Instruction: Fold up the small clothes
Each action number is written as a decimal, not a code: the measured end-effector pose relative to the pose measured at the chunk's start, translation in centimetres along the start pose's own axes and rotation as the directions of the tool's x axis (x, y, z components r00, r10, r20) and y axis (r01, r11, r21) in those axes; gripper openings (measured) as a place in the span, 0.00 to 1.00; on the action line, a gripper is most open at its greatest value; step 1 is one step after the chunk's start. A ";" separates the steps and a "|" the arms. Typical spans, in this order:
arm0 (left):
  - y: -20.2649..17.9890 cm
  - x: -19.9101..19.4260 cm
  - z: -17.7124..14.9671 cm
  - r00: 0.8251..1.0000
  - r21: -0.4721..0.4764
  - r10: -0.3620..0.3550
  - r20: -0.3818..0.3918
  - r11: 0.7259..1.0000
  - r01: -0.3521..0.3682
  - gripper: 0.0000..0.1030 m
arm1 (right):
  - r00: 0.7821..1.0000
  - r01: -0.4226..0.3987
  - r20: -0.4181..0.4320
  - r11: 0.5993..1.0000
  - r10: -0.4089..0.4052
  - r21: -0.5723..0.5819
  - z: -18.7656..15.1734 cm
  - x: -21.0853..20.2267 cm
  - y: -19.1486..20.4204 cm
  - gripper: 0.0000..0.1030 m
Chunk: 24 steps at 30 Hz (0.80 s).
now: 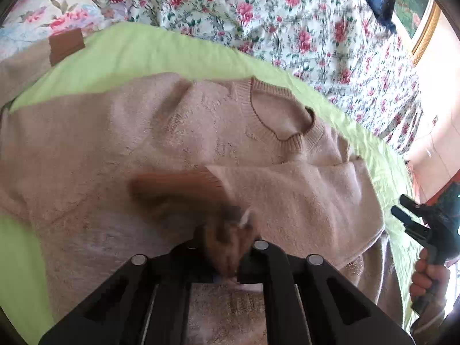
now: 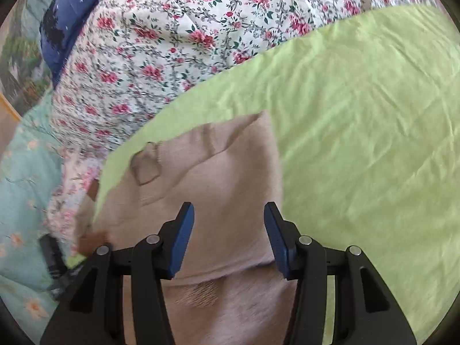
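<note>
Sweater (image 1: 178,132) first: I have the beige knit lying flat on the lime-green sheet (image 1: 149,54), neckline toward the far right, with one sleeve already laid across the chest so its brown cuff (image 1: 178,184) sits near the middle. A floral bedspread (image 1: 258,14) runs beyond it on the far side.

My left gripper (image 1: 230,258) is clamped shut on a bunch of brown ribbed knit, which I take to be a cuff or hem edge, though motion blur hides exactly how much cloth is caught. My right gripper (image 2: 228,238) stands about half open over the sweater's right edge with nothing between its blue pads (image 2: 184,235); in the left view it hangs at the near right, gripped by a hand (image 1: 428,276).

My worry is the left pinch. If it has only a thin lip of ribbing, a pull could slip it free, or the knit could stretch and drag the body askew. It could also wrinkle the sheet underneath. With the right side unheld, nothing anchors the sweater, so the folded sleeve may slide off.
</note>
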<state>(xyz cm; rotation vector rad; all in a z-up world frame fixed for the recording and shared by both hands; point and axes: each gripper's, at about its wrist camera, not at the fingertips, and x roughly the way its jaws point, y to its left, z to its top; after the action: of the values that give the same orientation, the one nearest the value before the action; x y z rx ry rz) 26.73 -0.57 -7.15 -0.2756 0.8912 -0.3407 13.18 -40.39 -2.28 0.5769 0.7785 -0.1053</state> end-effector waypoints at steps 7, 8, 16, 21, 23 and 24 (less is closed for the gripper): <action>2.4 -0.5 -1.6 0.999 -0.025 -0.028 -0.018 0.999 0.027 0.07 | 0.988 0.075 -0.134 0.997 -0.079 -0.030 2.6 7.4 -1.4 0.45; 2.2 -0.6 -1.6 1.000 -0.017 -0.023 -0.015 1.000 0.022 0.07 | 0.984 0.031 -0.175 0.999 -0.035 -0.026 2.5 8.5 -1.4 0.17; -0.9 -0.7 -1.1 0.999 0.084 -0.035 0.004 0.996 0.034 0.06 | 0.992 0.116 -0.041 0.988 -0.121 -0.106 4.0 2.3 -1.1 0.10; -1.7 1.1 -1.8 0.999 0.112 0.004 -0.032 0.994 0.000 0.07 | 0.957 0.257 -0.099 0.954 -0.274 -0.157 2.7 5.4 -1.7 0.16; -1.3 0.8 -1.7 0.999 0.101 -0.004 -0.032 0.995 0.007 0.11 | 0.924 0.375 -0.004 0.909 -0.382 -0.181 2.3 3.8 -0.3 0.20; -1.2 0.6 -1.8 1.000 0.103 0.000 -0.028 0.995 0.002 0.11 | 0.911 0.410 0.042 0.894 -0.410 -0.183 2.1 2.8 0.5 0.21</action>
<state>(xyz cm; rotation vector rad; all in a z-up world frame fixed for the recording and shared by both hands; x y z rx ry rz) 25.47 -2.06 -8.19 -0.1766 0.8976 -0.3908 16.64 -40.76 -2.86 0.2248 0.8891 -0.4184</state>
